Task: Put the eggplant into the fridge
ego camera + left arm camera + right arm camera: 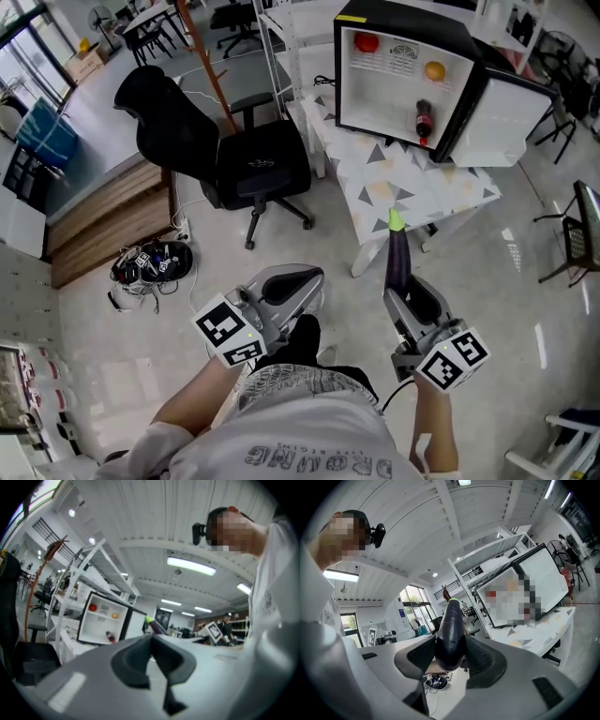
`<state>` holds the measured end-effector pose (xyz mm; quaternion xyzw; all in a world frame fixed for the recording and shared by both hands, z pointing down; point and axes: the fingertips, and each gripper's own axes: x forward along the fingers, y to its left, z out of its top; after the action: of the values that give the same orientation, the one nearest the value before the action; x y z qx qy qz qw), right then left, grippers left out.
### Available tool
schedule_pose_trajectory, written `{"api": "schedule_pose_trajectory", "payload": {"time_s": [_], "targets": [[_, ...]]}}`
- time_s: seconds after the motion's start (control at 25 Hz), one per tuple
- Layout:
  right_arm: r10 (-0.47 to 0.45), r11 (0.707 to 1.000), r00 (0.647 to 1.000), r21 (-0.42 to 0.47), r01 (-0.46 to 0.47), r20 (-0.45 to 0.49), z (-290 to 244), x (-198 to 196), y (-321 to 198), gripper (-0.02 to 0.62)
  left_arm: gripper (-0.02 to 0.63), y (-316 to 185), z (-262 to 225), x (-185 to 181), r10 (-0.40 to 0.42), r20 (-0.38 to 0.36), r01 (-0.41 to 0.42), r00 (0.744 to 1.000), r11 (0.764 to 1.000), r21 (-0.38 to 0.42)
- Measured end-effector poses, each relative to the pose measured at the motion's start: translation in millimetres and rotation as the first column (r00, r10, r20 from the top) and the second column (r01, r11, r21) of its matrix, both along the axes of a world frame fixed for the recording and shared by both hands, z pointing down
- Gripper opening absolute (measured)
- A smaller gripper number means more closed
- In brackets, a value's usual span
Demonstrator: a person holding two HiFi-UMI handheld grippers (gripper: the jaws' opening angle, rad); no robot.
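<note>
The right gripper (401, 292) clamps the eggplant (397, 255) by its base at lower centre-right, green tip aimed at the open fridge (403, 11) at upper right for straight insertion; the left gripper (305, 281) is closed, empty.

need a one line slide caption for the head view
Right gripper holds a purple eggplant, facing the open fridge on a patterned table; left gripper shut and empty.

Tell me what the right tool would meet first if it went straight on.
Its eggplant leads. In the head view the right tool points at the patterned table, with the open fridge behind. Depth is unclear, so probably the table's edge first.
</note>
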<state>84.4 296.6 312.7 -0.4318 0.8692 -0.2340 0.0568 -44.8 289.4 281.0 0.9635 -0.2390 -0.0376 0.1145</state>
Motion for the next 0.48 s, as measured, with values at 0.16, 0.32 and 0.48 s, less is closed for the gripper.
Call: {"api": "schedule_pose_trajectory", "payload": {"time_s": [0.16, 0.32, 0.48], "targets": [[0.011, 1.000, 1.000, -0.002, -0.011, 0.000, 2, 6, -13, 0.192, 0.008, -14, 3, 6, 0.012, -0.006, -0.012, 1.000, 1.000, 0.000], [0.026, 1.000, 1.000, -0.009, -0.026, 0.002, 5, 9, -29, 0.192, 0.008, -31, 5, 10, 0.023, 0.000, -0.023, 1.000, 1.000, -0.005], [0.029, 0.999, 1.000, -0.022, -0.029, 0.003, 13, 10, -48, 0.192, 0.008, -51, 10, 12, 0.030, 0.006, -0.030, 1.000, 0.999, -0.012]]}}
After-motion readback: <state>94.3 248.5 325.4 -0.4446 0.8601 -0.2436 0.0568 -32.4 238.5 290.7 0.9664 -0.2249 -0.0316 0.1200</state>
